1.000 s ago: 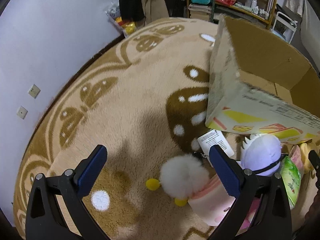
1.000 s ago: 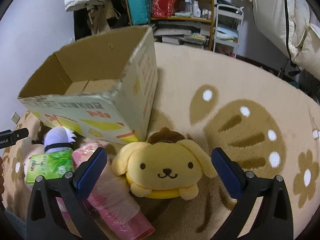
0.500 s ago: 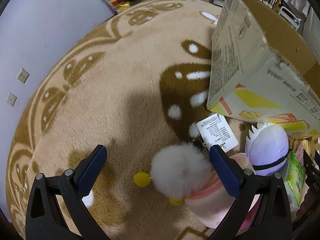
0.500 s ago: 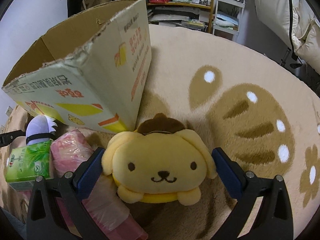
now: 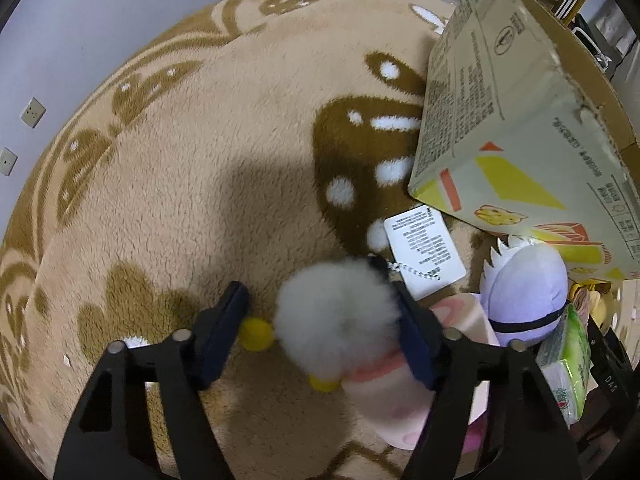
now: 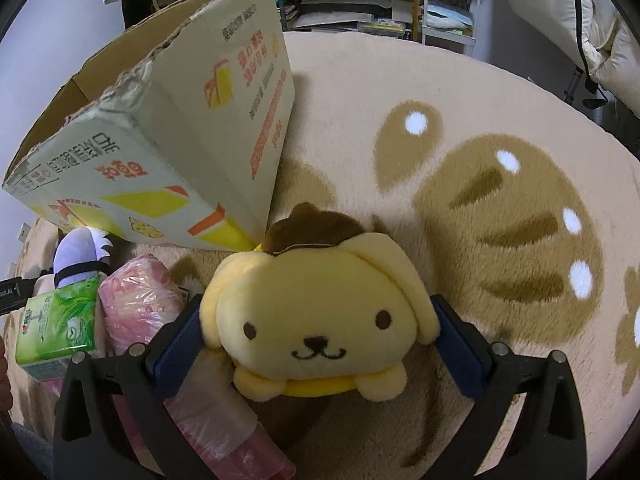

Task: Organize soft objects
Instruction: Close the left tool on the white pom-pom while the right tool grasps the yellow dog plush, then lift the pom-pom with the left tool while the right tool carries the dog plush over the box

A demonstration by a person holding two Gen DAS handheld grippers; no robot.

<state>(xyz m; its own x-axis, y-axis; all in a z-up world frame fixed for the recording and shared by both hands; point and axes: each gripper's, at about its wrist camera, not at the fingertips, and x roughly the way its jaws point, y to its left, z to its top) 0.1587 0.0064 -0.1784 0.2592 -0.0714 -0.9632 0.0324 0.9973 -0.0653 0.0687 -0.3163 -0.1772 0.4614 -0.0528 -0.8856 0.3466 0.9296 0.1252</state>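
Observation:
In the left wrist view my left gripper (image 5: 320, 332) is open around a white fluffy plush (image 5: 336, 312) with yellow feet (image 5: 256, 334) and a white tag (image 5: 424, 256); the right pad touches it, the left pad stands apart. In the right wrist view my right gripper (image 6: 320, 340) stands around a yellow dog plush (image 6: 316, 312) with a brown cap, both pads against its sides. An open cardboard box (image 6: 168, 140) lies tipped behind it and shows in the left wrist view (image 5: 508, 128).
A purple plush (image 5: 524, 292), a green tissue pack (image 5: 564, 364) and a pink roll plush (image 5: 400, 396) lie beside the box. In the right wrist view the tissue pack (image 6: 56, 328) and a pink wrapped bundle (image 6: 136, 300) sit left. A beige patterned rug (image 6: 500, 208) covers the floor; shelves stand behind.
Both grippers have moved forward and down onto their plushes and their jaws have narrowed. The yellow dog now sits between the right pads, the white plush between the left pads.

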